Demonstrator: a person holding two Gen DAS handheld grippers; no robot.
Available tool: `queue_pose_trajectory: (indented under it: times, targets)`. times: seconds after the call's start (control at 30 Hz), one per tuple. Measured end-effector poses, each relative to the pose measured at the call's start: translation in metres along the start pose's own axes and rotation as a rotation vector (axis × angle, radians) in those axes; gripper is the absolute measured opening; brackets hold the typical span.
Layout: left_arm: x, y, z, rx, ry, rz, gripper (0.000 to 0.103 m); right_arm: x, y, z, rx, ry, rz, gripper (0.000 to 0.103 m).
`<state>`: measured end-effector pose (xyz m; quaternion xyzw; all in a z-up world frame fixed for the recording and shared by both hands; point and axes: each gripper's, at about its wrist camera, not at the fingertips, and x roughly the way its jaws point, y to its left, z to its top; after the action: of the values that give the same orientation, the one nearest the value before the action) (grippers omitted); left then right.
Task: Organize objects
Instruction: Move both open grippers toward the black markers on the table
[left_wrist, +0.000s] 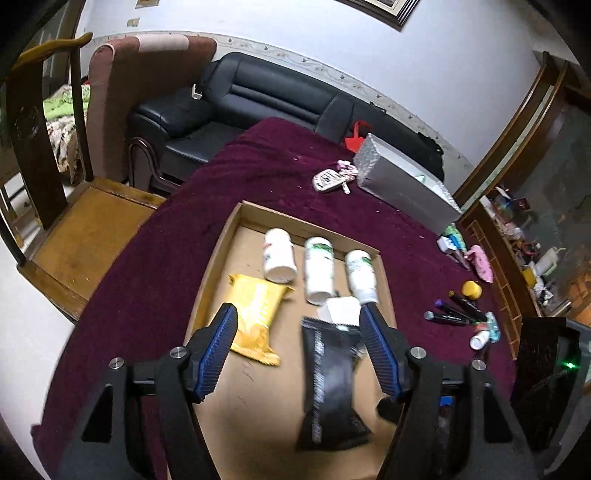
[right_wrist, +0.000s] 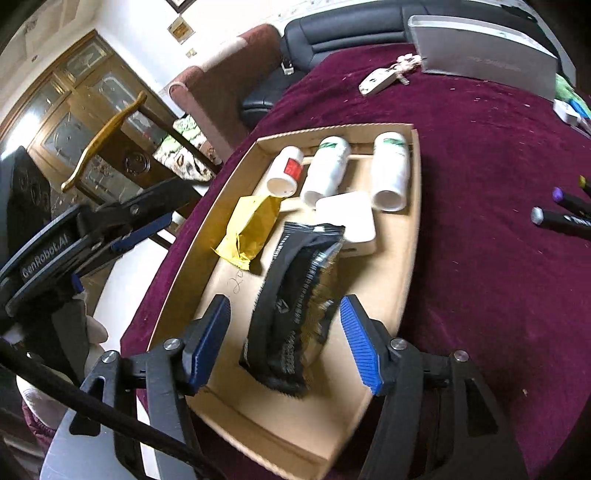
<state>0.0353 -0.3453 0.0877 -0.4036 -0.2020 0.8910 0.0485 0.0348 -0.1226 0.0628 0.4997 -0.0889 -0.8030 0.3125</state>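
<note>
While the black packet (right_wrist: 295, 310) lies in the cardboard tray (right_wrist: 410, 236), we hold both grippers' fingers apart, empty | step: filling tray | next: markers (right_wrist: 565, 218) at 3 o'clock on tabletop need grasping.

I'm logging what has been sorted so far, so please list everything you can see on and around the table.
cardboard tray: 1, tan, on the maroon tablecloth
bottles: 3, white, lying along the tray's far wall
yellow packet: 1, tray left
black packet: 1, tray middle
white box: 1, under the black packet's far end
markers: several, black, on cloth right of tray
yellow cap: 1, by the markers
silver box: 1, far right of table
key fob: 1, white, beside the silver box
sofa: 1, black, behind
wooden chair: 1, left
left hand-held gripper: open
right hand-held gripper: open
</note>
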Motion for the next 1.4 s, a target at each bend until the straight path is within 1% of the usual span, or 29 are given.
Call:
queue_pose_trajectory:
  times: [0.07, 0.13, 0.2, 0.27, 0.33, 0.4, 0.47, 0.63, 0.73, 0.8, 0.9, 1.0, 1.1, 1.23, 1.27, 1.33, 1.4]
  targets:
    - [-0.003, -0.008, -0.005, -0.008, 0.010, -0.032, 0.062, -0.007, -0.003, -0.001, 0.015, -0.023, 0.001, 0.062]
    - [-0.004, -0.020, -0.010, -0.007, 0.026, -0.057, 0.063, -0.023, -0.011, -0.006, 0.026, -0.051, -0.005, 0.062]
    - [-0.004, -0.036, -0.016, 0.000, 0.043, -0.086, 0.063, -0.041, -0.022, -0.015, 0.037, -0.082, -0.019, 0.064]
    - [-0.003, -0.051, -0.022, 0.001, 0.059, -0.132, 0.063, -0.056, -0.037, -0.023, 0.058, -0.110, -0.034, 0.068]
    - [0.002, -0.072, -0.030, 0.008, 0.093, -0.202, 0.063, -0.072, -0.058, -0.033, 0.091, -0.132, -0.050, 0.068]
    - [0.007, -0.093, -0.037, 0.031, 0.121, -0.253, 0.063, -0.089, -0.082, -0.044, 0.132, -0.153, -0.074, 0.067]
    - [0.017, -0.124, -0.045, 0.092, 0.151, -0.277, 0.063, -0.106, -0.111, -0.055, 0.191, -0.184, -0.103, 0.067]
    - [0.045, -0.191, -0.065, 0.206, 0.224, -0.290, 0.063, -0.159, -0.195, -0.083, 0.383, -0.286, -0.169, 0.067]
    - [0.066, -0.225, -0.079, 0.247, 0.263, -0.286, 0.063, -0.188, -0.234, -0.092, 0.464, -0.347, -0.214, 0.067]
    - [0.080, -0.247, -0.088, 0.284, 0.274, -0.268, 0.063, -0.207, -0.258, -0.095, 0.502, -0.395, -0.261, 0.067]
    - [0.097, -0.270, -0.098, 0.346, 0.271, -0.240, 0.063, -0.222, -0.281, -0.094, 0.526, -0.446, -0.316, 0.067]
    - [0.118, -0.293, -0.108, 0.426, 0.269, -0.213, 0.063, -0.226, -0.296, -0.090, 0.535, -0.478, -0.354, 0.067]
    - [0.136, -0.314, -0.119, 0.523, 0.262, -0.194, 0.063, -0.220, -0.306, -0.086, 0.545, -0.486, -0.349, 0.067]
    - [0.156, -0.342, -0.135, 0.674, 0.232, -0.175, 0.063, -0.207, -0.317, -0.092, 0.563, -0.479, -0.320, 0.067]
    - [0.159, -0.347, -0.137, 0.701, 0.224, -0.169, 0.063, -0.203, -0.323, -0.093, 0.585, -0.463, -0.303, 0.067]
    - [0.170, -0.356, -0.140, 0.746, 0.220, -0.167, 0.063, -0.204, -0.331, -0.096, 0.625, -0.465, -0.253, 0.067]
    - [0.178, -0.363, -0.142, 0.768, 0.224, -0.161, 0.062, -0.206, -0.336, -0.101, 0.649, -0.472, -0.248, 0.067]
